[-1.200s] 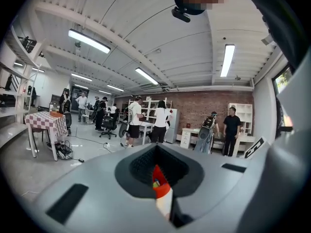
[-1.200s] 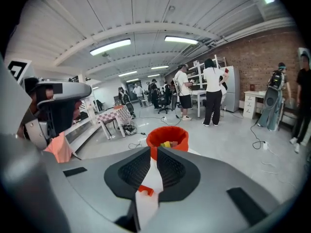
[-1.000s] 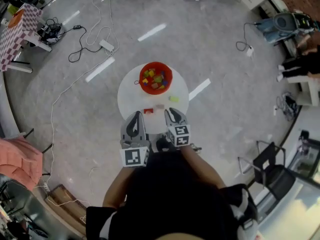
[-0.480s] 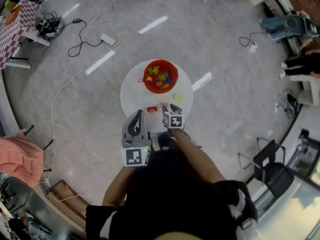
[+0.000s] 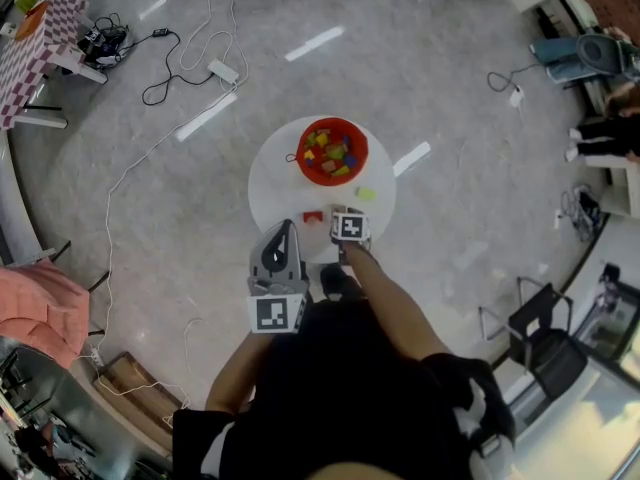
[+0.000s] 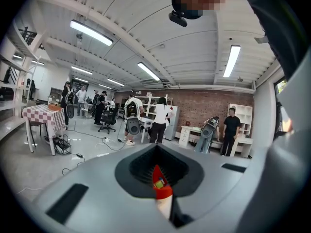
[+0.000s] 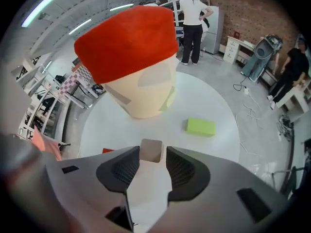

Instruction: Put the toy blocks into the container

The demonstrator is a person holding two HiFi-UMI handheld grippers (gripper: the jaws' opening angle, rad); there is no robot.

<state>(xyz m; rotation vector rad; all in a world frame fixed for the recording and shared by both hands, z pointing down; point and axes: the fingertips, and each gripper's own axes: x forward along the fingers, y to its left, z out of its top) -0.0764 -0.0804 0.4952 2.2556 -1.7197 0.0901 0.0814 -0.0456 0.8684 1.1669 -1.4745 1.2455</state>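
A: What is seen closest to the body?

B: The left gripper [image 5: 282, 230] is held roughly level by the near edge of the round white table [image 5: 270, 183]. Its jaws are brought together and nothing is held in them. Only a thin slit is left between them, through which a strip of red and cream is glimpsed.

A: And the other one?

B: The right gripper [image 7: 152, 155] is pointed steeply down over the near part of the tabletop. Its jaws have just been opening and are seen apart. A pale beige block [image 7: 150, 148] is framed between their tips and rests on the table. It is not clamped, though one tip is drawn very close to a corner of it.

A: What is found beyond that block?

B: A red block [image 5: 313, 216] is laid just beside it, toward the person's left. A green block [image 7: 200, 126] is laid farther out on the right, apart from both. Behind them the container [image 7: 146, 93], red above and cream below, is stood on the far half of the table. In the head view a heap of coloured blocks [image 5: 330, 153] is seen inside it.

A: And farther off?

B: Grey floor is crossed by cables [image 5: 180, 68], and a checkered table [image 5: 30, 48] is placed at its edge. In the left gripper view, people are seen standing before a brick wall [image 6: 204, 108].
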